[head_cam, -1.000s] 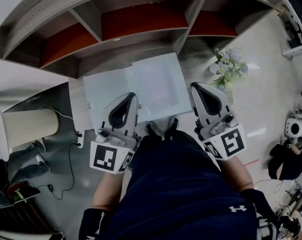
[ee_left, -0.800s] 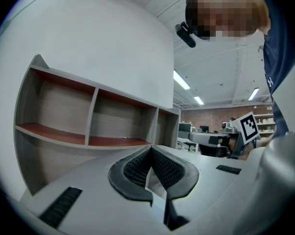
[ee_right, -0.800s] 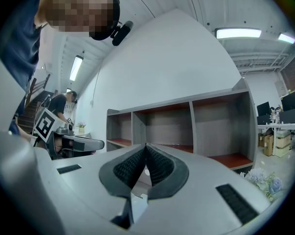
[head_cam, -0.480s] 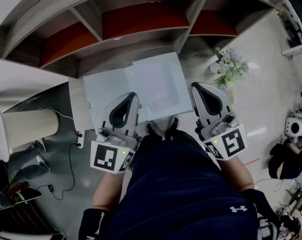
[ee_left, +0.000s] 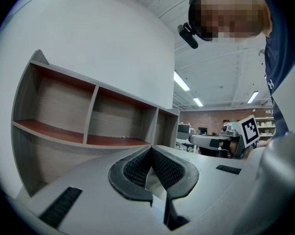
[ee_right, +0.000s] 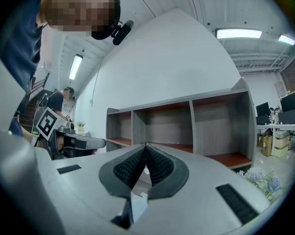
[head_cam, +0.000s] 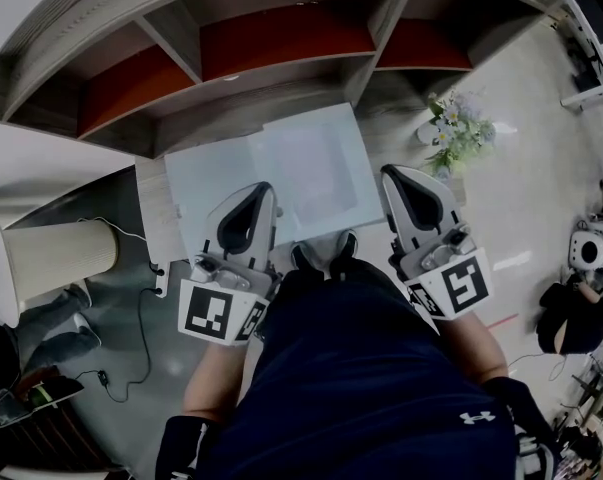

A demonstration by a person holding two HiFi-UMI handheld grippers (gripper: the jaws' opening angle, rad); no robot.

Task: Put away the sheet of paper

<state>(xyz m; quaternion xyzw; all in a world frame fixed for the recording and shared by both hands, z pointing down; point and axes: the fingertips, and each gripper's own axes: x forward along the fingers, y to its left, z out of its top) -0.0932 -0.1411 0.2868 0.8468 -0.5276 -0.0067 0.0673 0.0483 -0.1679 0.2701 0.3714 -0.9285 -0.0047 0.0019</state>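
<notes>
Hovering at the left, the left gripper has its jaws pressed together with nothing between them. The sheet of paper lies flat before the shelf, between both tools. At the right, the right gripper is likewise closed and empty.

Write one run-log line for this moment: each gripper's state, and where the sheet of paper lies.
left gripper: shut, empty | right gripper: shut, empty | sheet of paper: flat before shelf unit, not held
</notes>
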